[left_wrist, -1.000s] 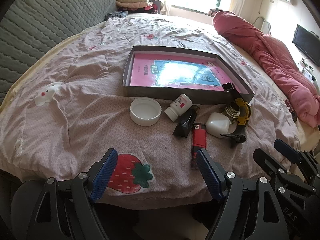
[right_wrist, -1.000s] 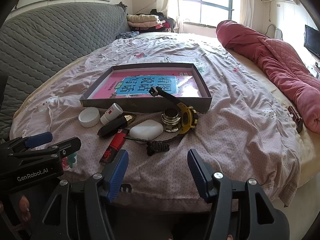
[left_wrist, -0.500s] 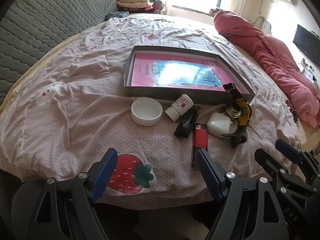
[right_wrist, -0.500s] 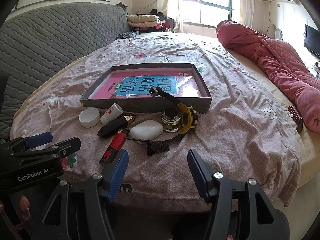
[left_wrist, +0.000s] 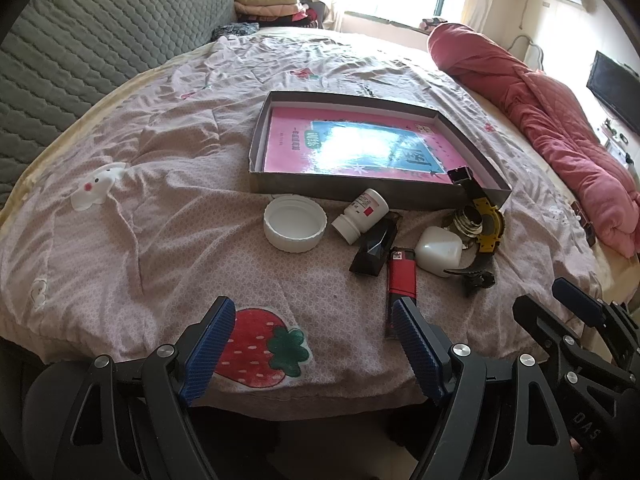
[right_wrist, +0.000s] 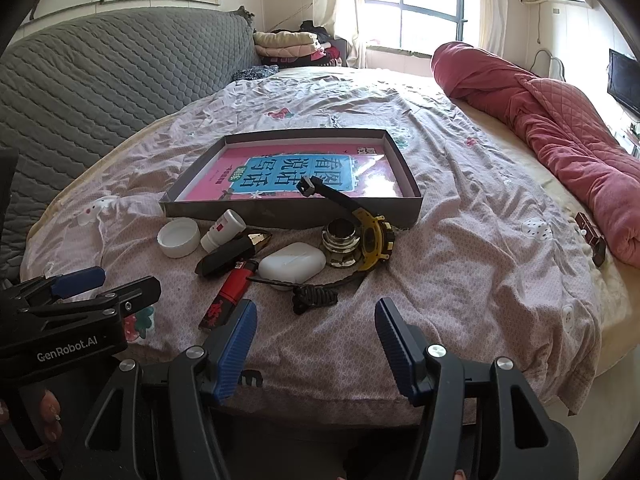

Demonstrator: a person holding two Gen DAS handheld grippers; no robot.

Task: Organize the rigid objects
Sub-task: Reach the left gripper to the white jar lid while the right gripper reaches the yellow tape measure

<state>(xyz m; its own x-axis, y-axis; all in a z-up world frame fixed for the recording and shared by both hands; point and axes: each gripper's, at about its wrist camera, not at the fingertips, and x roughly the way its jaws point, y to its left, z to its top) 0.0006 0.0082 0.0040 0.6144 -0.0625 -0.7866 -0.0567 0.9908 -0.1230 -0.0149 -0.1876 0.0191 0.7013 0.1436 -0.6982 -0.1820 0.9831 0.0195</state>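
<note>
A shallow grey box (left_wrist: 256, 148) (right_wrist: 288, 216) with a pink and blue book in it lies on the bed. In front of it lie a white lid (left_wrist: 295, 222) (right_wrist: 179, 237), a small white bottle (left_wrist: 360, 216) (right_wrist: 222, 230), a black case (left_wrist: 375, 247) (right_wrist: 228, 256), a red lighter (left_wrist: 401, 280) (right_wrist: 232, 292), a white earbud case (left_wrist: 438, 250) (right_wrist: 291, 261), a yellow and black watch (left_wrist: 486, 224) (right_wrist: 370, 236) and a metal ring stack (right_wrist: 342, 240). My left gripper (left_wrist: 310, 344) and right gripper (right_wrist: 316, 340) are open, empty, at the bed's near edge.
A rolled pink quilt (right_wrist: 560, 140) lies along the right side of the bed. A grey quilted headboard (right_wrist: 100, 80) stands on the left. Folded clothes (right_wrist: 288, 42) sit by the window. A small dark object (right_wrist: 592, 236) lies near the quilt.
The left gripper's view has shifted very slightly. The objects have not moved and both grippers stay open.
</note>
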